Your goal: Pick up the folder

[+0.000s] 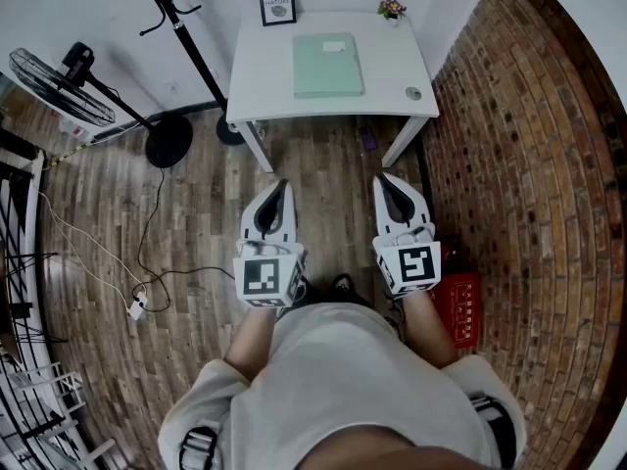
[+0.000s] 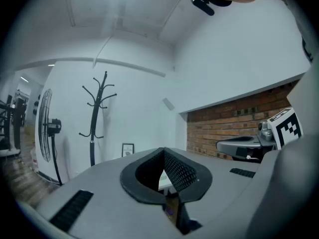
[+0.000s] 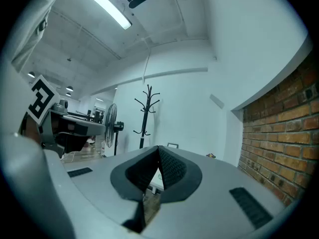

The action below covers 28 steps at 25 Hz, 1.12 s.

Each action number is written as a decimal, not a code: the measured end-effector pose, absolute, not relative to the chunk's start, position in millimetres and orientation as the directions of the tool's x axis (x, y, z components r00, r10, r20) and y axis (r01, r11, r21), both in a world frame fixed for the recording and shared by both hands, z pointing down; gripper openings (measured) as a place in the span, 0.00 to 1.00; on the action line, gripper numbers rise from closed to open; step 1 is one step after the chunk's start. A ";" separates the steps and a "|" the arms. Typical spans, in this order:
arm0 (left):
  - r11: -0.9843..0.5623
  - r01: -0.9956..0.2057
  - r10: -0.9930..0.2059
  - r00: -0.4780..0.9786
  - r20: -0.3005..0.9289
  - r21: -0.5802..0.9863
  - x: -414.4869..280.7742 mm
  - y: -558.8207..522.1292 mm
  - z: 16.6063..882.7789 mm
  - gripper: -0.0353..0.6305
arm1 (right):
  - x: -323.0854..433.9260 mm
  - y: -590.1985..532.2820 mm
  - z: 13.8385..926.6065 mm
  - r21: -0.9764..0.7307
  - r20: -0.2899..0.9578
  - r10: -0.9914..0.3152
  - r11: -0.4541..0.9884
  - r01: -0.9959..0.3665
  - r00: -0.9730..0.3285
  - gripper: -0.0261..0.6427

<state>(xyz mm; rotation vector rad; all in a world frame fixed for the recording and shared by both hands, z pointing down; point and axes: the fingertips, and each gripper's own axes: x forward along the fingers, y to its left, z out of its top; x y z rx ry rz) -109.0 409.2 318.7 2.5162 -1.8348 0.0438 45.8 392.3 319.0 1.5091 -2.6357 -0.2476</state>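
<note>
A pale green folder (image 1: 327, 64) lies flat on the white table (image 1: 260, 76) at the top of the head view. My left gripper (image 1: 283, 183) and right gripper (image 1: 384, 178) hang side by side over the wooden floor, short of the table's near edge and pointing toward it. Both are shut with nothing between the jaws. In the left gripper view the left gripper (image 2: 163, 151) has its tips together, and a sliver of the table shows past them. The right gripper (image 3: 158, 148) looks the same in the right gripper view.
On the table stand a framed picture (image 1: 277, 4), a small flower pot (image 1: 391, 9) and a round object (image 1: 413, 93). A coat stand (image 1: 174, 27) and a fan (image 1: 61, 87) stand left of it. Cables (image 1: 147, 262) trail over the floor. A brick wall (image 1: 529, 184) runs along the right, with a red crate (image 1: 461, 306) at its foot.
</note>
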 end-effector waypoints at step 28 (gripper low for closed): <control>-0.376 -0.927 -0.921 0.375 0.106 0.020 -194.7 422.6 357.6 0.15 | -55.8 410.0 340.6 0.178 0.069 -0.854 0.520 -0.836 -0.516 0.12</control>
